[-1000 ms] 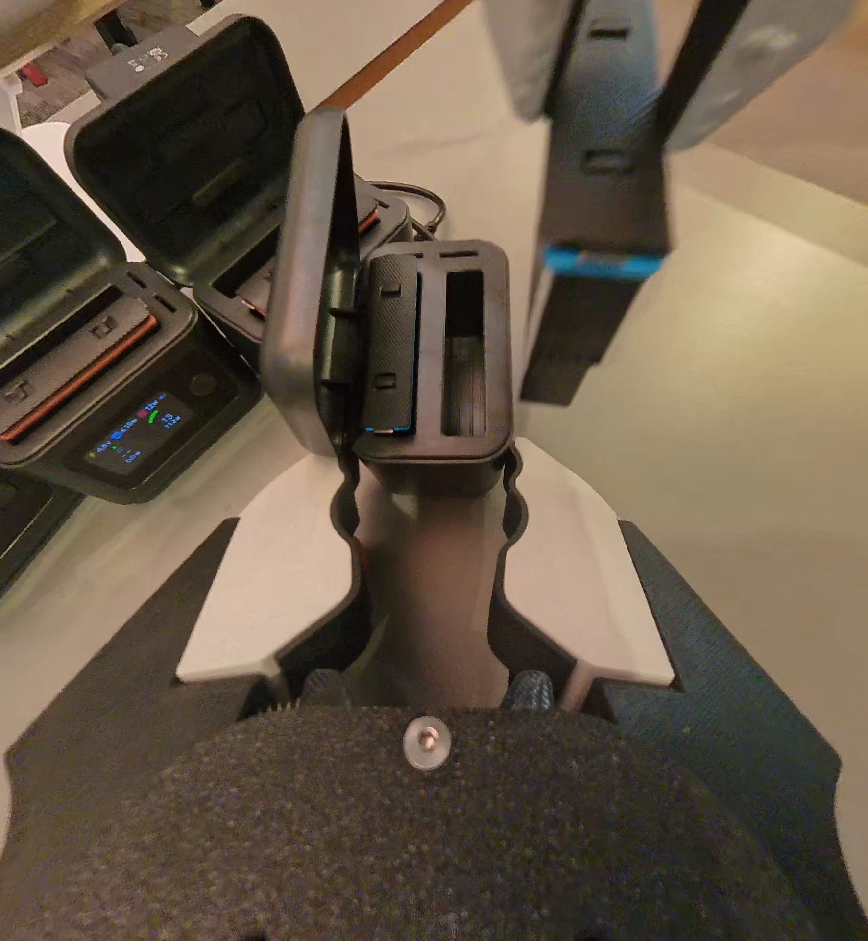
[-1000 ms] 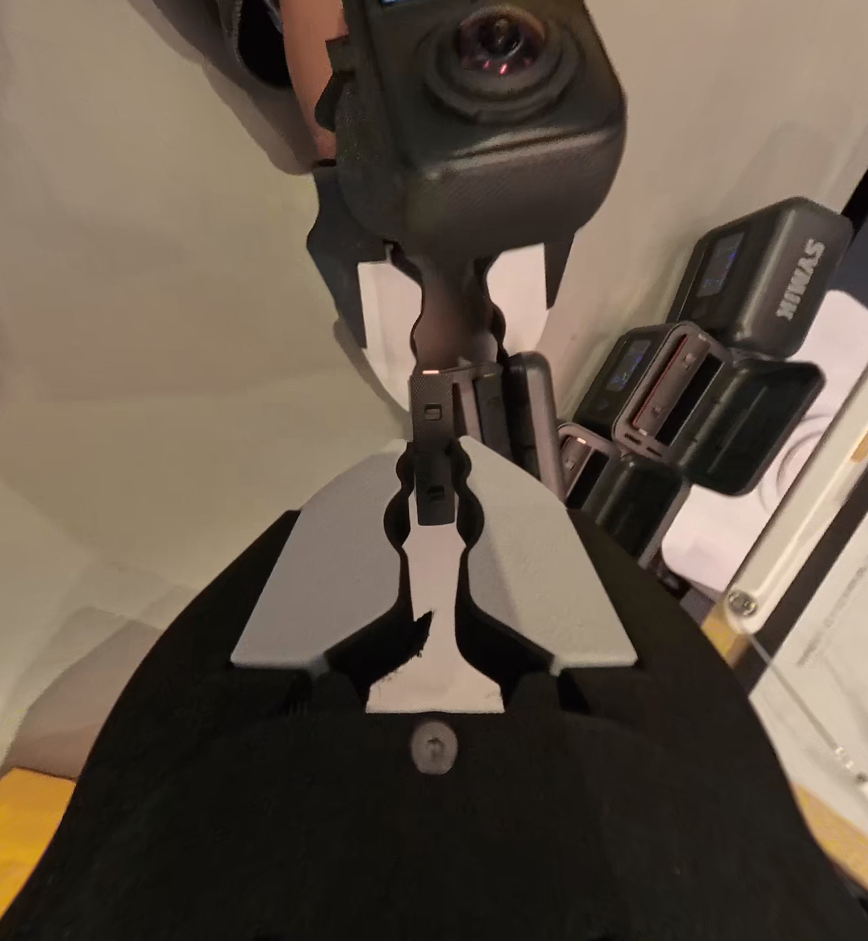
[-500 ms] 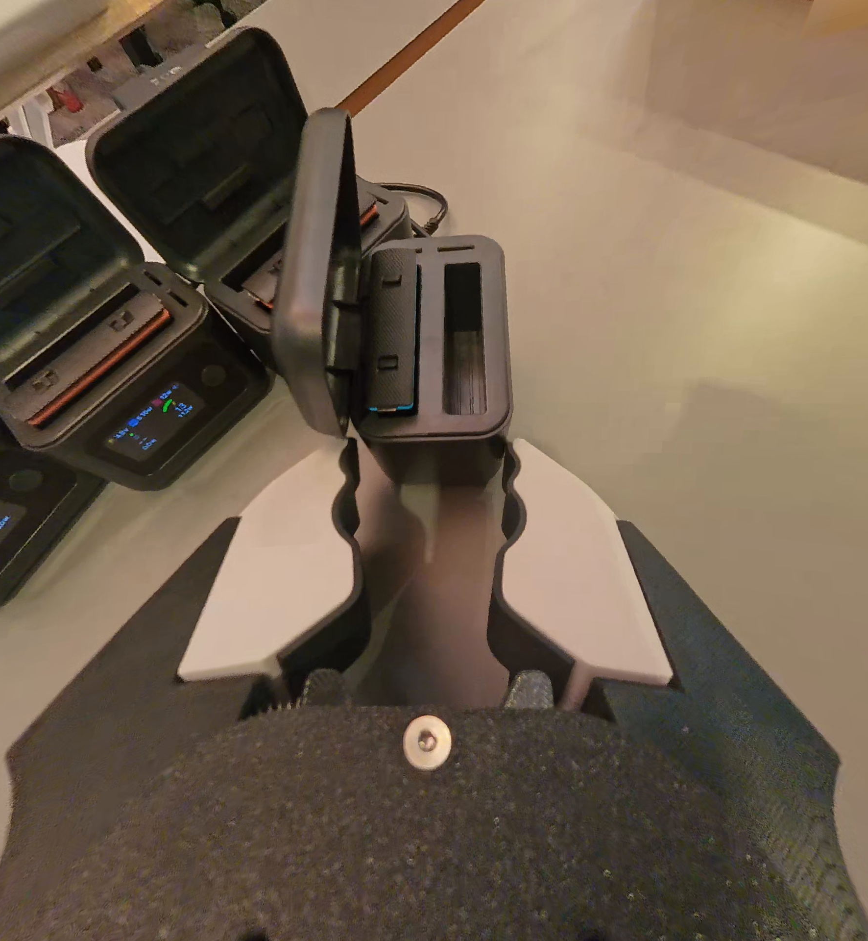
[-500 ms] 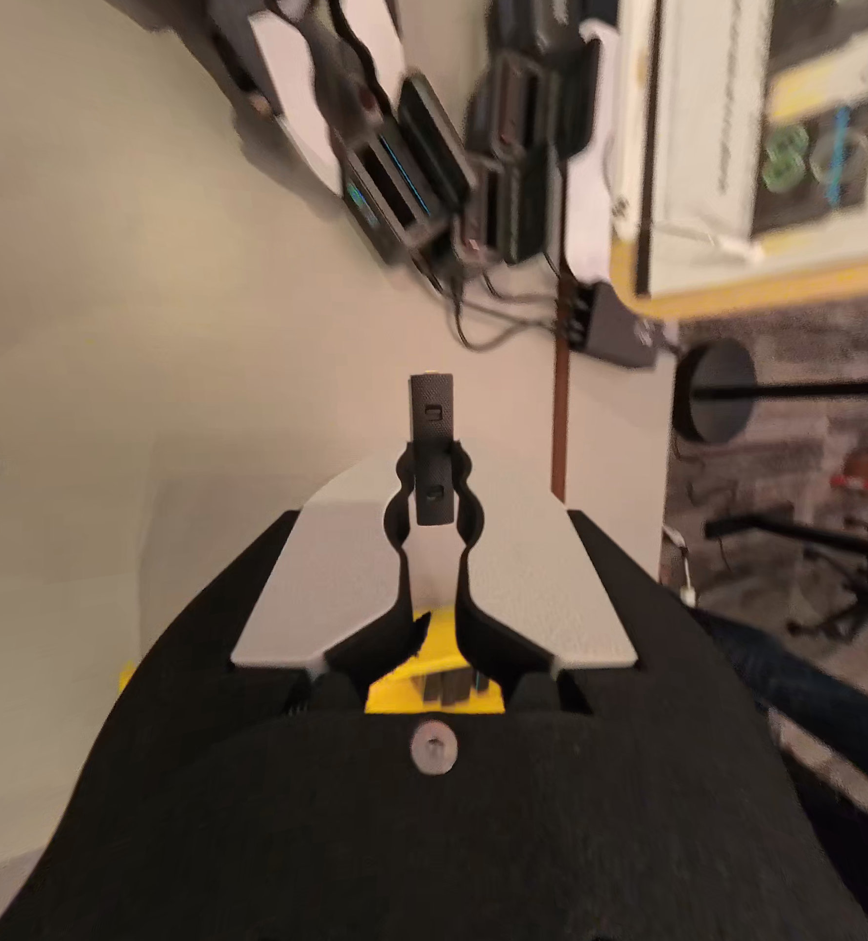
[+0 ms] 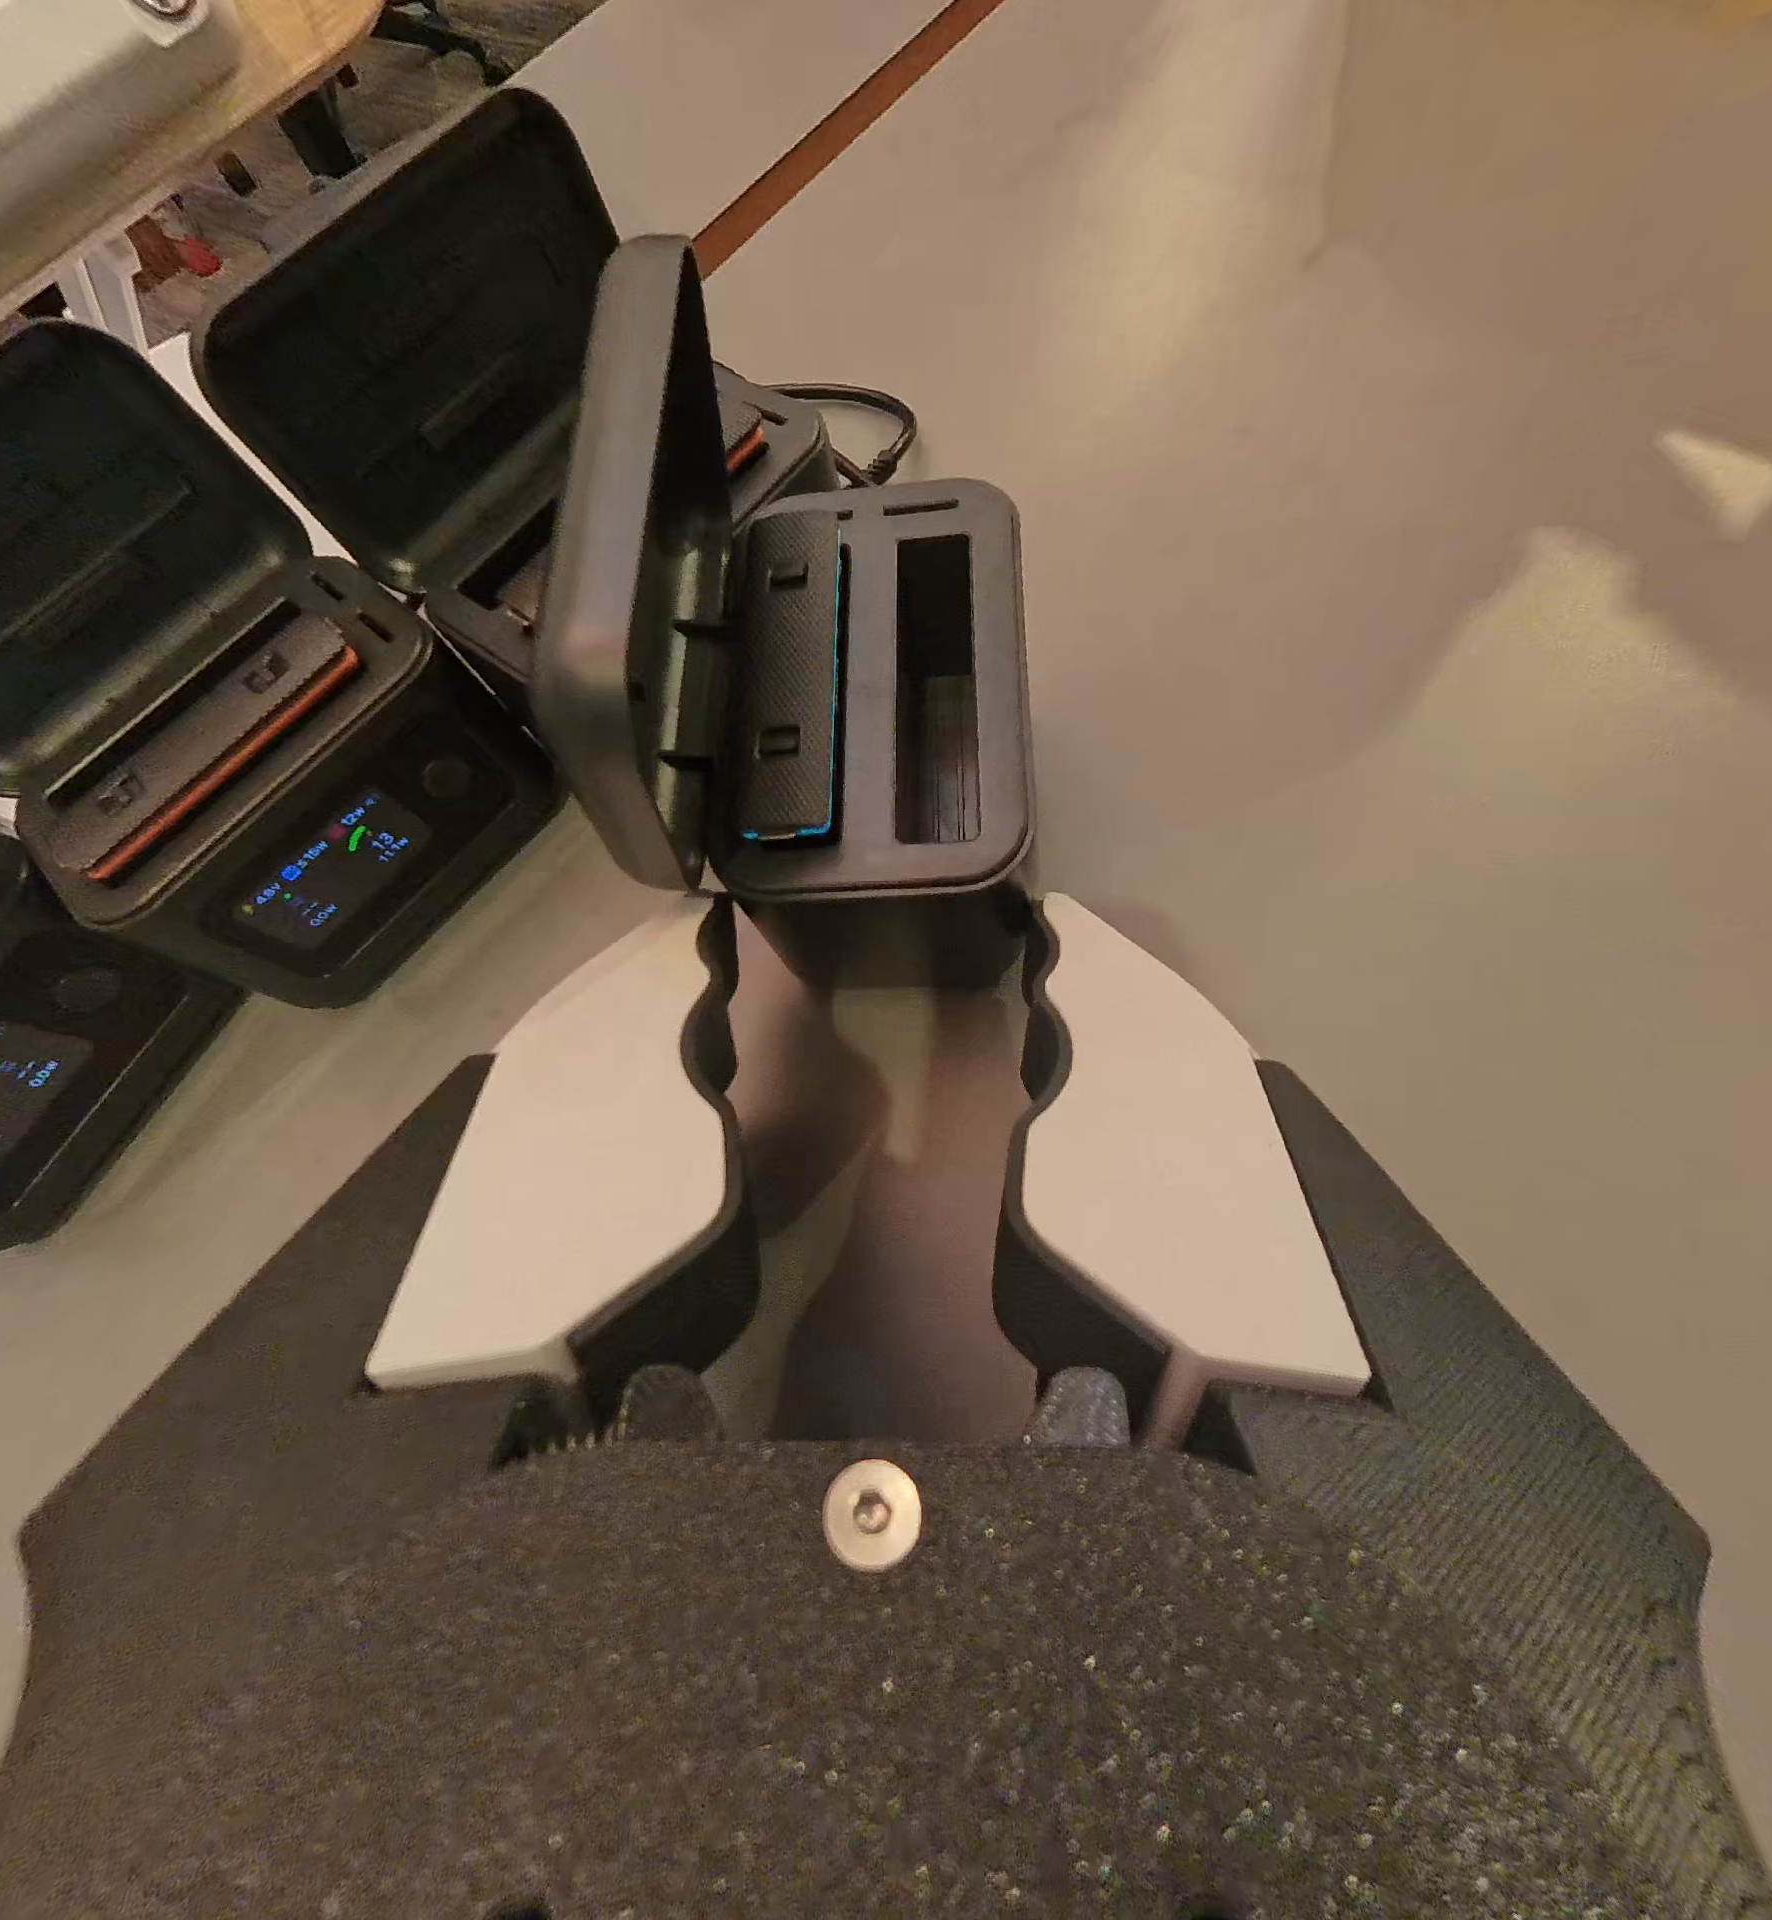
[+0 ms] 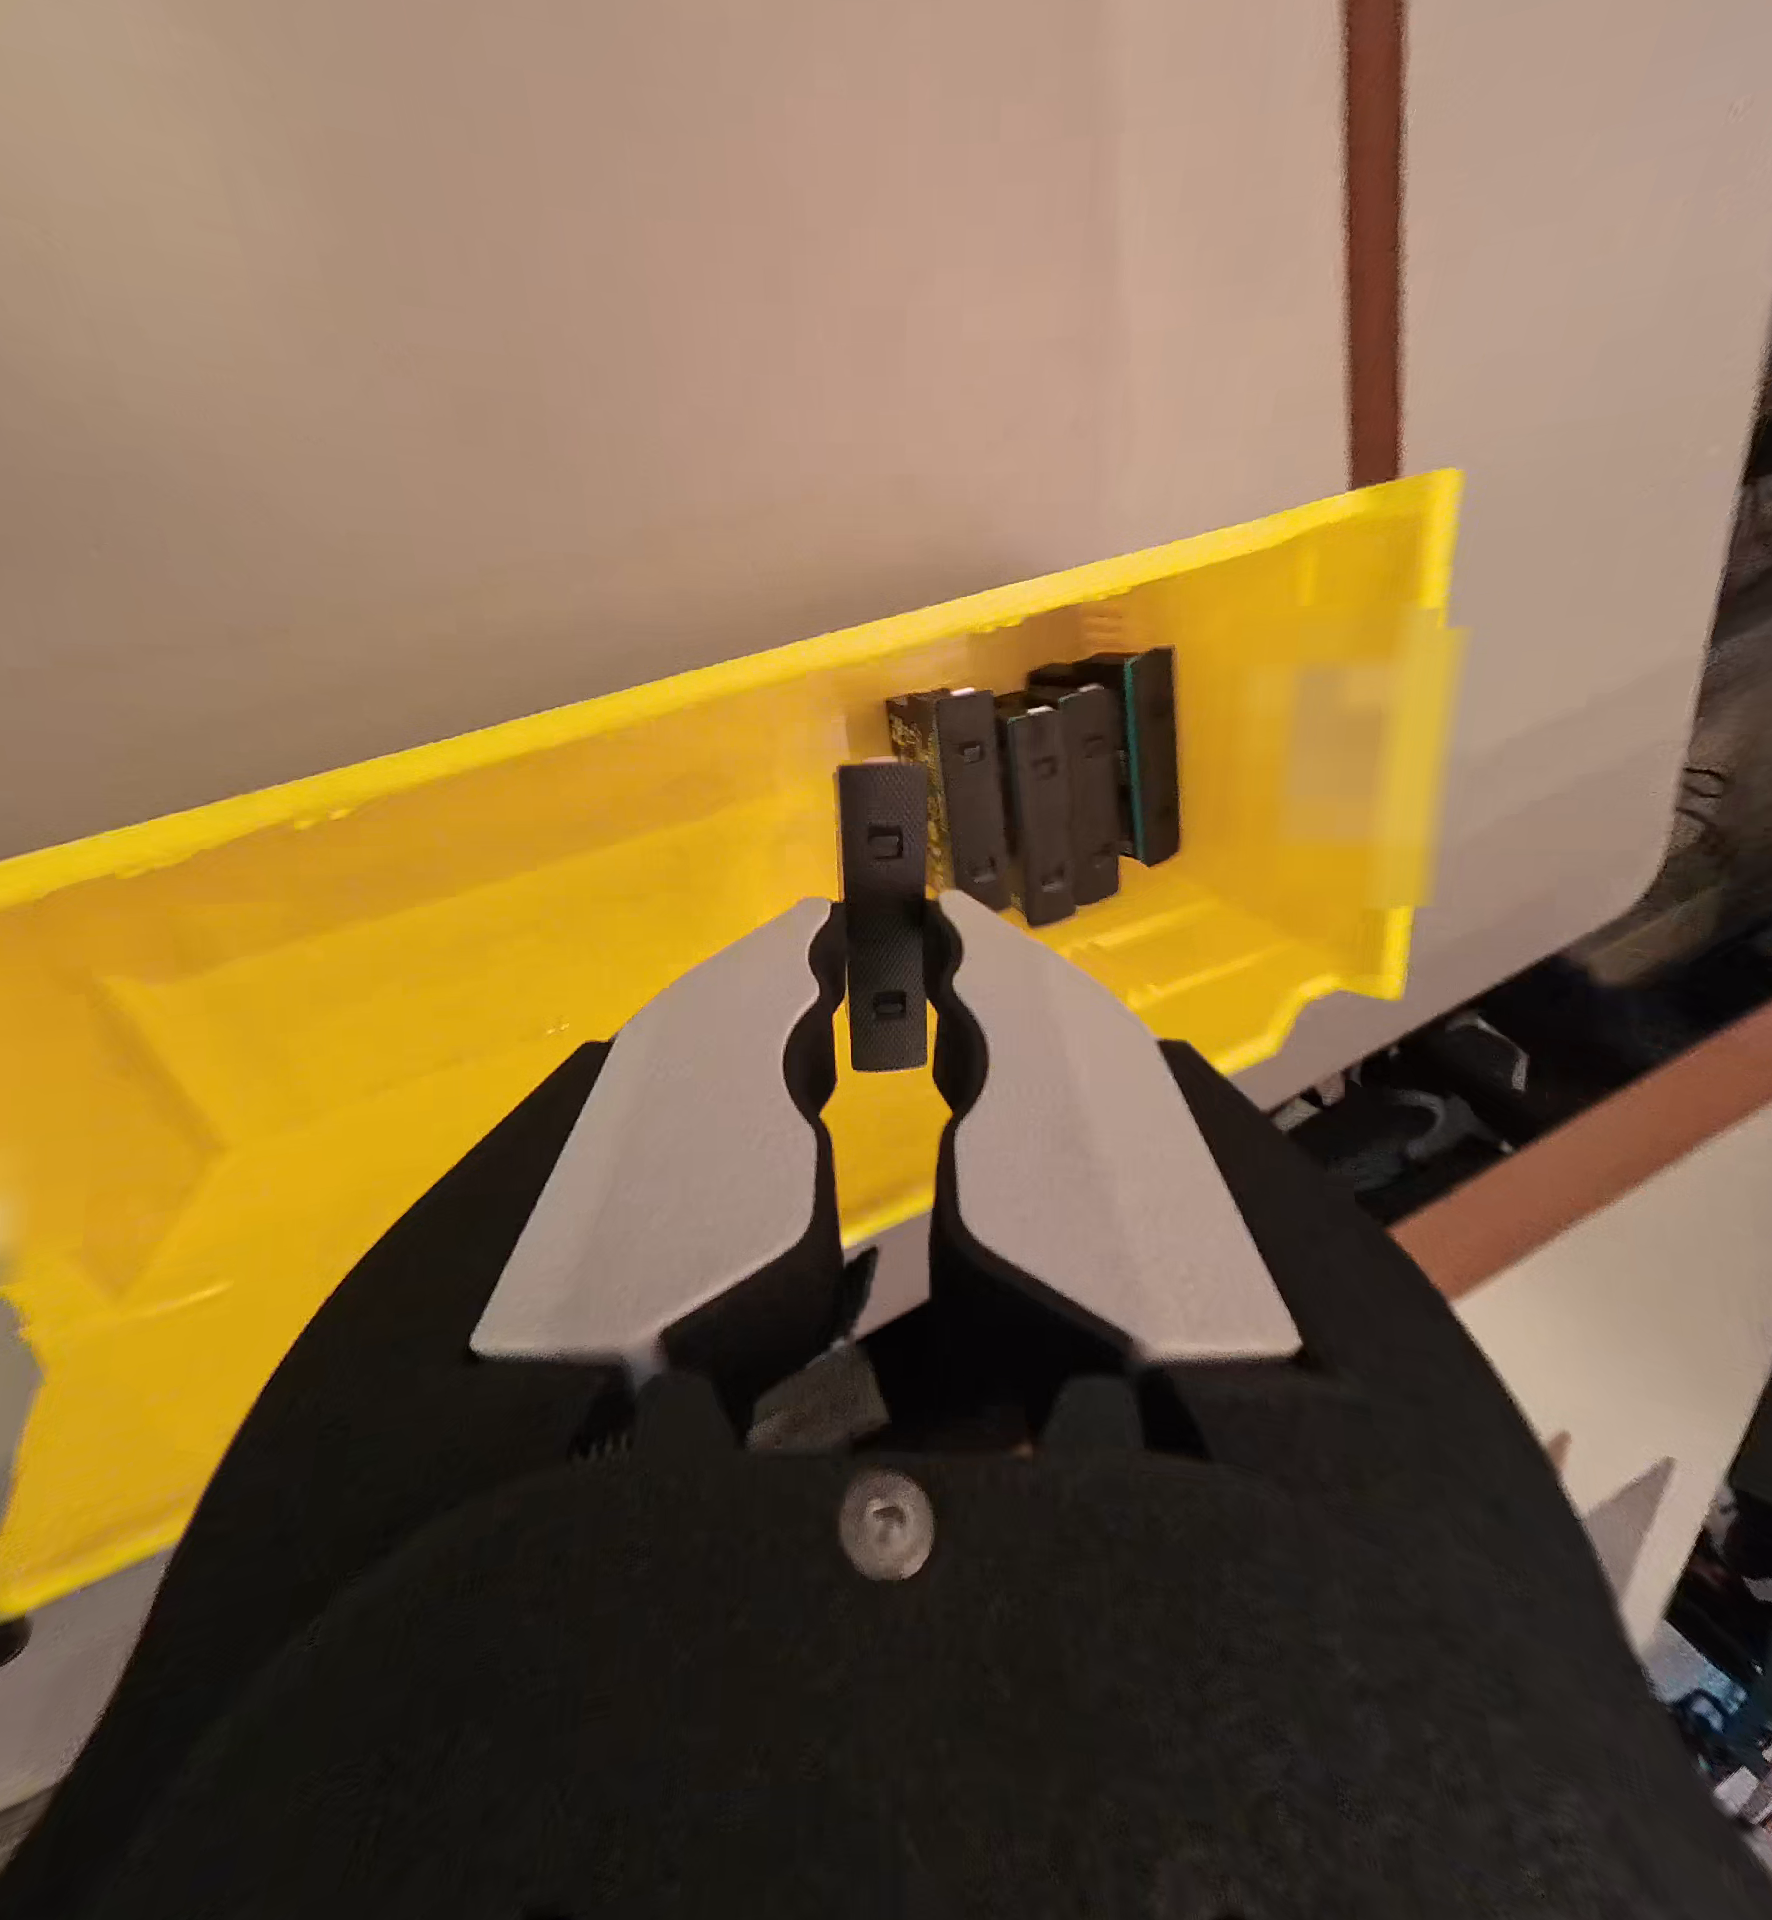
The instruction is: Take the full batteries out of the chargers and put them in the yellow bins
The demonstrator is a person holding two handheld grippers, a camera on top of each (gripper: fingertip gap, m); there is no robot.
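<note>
My left gripper [image 5: 877, 925] is shut on the body of a black charger [image 5: 861, 862] with its lid [image 5: 633, 561] open. One blue-edged battery [image 5: 788, 675] sits in the charger's left slot. The right slot [image 5: 936, 686] is empty. My right gripper [image 6: 887, 935] is shut on a black battery [image 6: 884, 894], held end-up over the yellow bin [image 6: 446, 935]. Several black batteries [image 6: 1048, 800] stand together at the bin's far right end.
Other open chargers stand to the left of the held one: one with a lit screen [image 5: 269, 790], one behind it [image 5: 394, 343], and one at the left edge [image 5: 9, 1091]. A black cable [image 5: 861, 416] runs behind them. The table's brown edge strip [image 6: 1373, 239] lies beyond the bin.
My right gripper pulled the battery out of the charger's right slot and swung away with it to above the yellow bin. My left gripper kept hold of the charger and shifted slightly.
</note>
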